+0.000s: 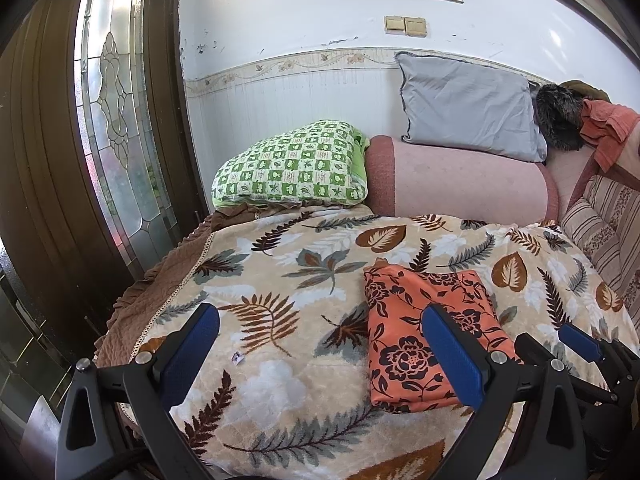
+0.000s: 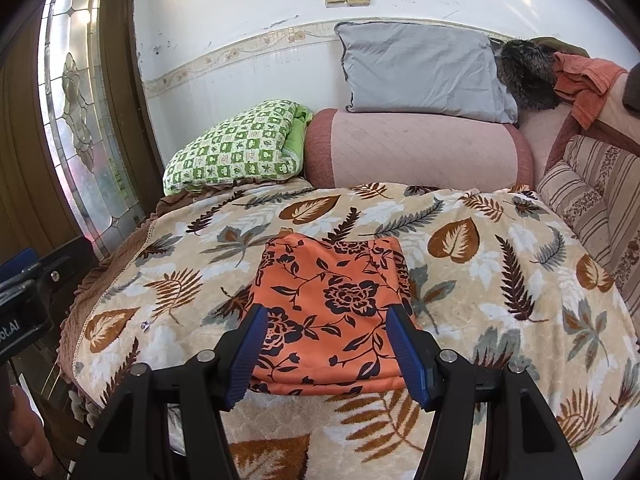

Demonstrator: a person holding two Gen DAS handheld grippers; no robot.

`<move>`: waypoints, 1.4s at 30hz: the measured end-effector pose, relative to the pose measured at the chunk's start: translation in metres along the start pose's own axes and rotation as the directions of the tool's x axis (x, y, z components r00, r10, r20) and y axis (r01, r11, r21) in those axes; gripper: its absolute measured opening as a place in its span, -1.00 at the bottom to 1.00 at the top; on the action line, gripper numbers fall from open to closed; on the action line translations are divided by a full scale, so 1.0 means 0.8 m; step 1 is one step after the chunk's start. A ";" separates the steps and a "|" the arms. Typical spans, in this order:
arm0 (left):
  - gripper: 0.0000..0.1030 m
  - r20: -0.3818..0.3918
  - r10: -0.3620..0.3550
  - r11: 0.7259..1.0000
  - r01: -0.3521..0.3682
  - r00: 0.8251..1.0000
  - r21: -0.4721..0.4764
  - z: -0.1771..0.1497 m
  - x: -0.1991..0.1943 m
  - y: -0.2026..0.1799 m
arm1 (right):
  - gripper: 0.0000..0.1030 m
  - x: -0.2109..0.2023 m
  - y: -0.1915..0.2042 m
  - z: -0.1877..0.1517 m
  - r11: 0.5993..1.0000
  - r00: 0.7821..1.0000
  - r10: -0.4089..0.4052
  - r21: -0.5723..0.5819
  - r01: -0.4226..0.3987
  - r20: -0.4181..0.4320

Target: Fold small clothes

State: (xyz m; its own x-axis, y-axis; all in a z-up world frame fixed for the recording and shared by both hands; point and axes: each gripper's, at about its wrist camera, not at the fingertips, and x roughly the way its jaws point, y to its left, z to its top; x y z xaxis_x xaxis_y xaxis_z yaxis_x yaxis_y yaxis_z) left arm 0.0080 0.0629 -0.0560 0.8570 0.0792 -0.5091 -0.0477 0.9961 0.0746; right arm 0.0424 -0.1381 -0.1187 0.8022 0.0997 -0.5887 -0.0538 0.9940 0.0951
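Orange folded cloth (image 2: 332, 312) — blanket (image 2: 500, 280) mid

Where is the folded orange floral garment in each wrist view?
Left wrist: orange floral garment lies lower right of centre, partly behind the left gripper's right finger.
Right wrist: centre, just beyond the open right gripper.
Shared landmark: green checked pillow.

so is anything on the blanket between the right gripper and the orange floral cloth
Nothing visible. The right gripper hangs open right at the near edge of the folded orange floral cloth, with only bare leaf-print blanket around it.
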 end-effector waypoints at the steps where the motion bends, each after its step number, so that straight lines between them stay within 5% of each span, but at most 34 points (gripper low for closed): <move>1: 0.96 0.000 0.000 1.000 0.000 1.000 0.000 0.000 0.000 0.000 | 0.27 0.000 0.000 0.000 1.000 1.000 0.001 -0.001 -0.001 0.000; 35: 0.96 -0.013 -0.030 0.999 0.030 0.999 0.018 -0.009 0.016 0.002 | 0.27 0.027 0.014 -0.007 0.999 0.999 0.008 -0.032 -0.009 -0.039; 42: 0.96 -0.025 -0.095 0.995 0.096 0.995 0.013 -0.005 0.036 0.002 | 0.27 0.041 0.012 -0.005 0.999 0.998 0.015 -0.029 -0.017 -0.056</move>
State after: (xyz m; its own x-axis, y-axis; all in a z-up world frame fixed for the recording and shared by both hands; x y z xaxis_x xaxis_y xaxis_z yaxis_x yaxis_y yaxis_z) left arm 0.0306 0.0665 -0.0738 0.8444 -0.0152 -0.5355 0.0414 0.9985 0.0369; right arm 0.0661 -0.1248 -0.1401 0.7670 0.1172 -0.6308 -0.0844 0.9931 0.0819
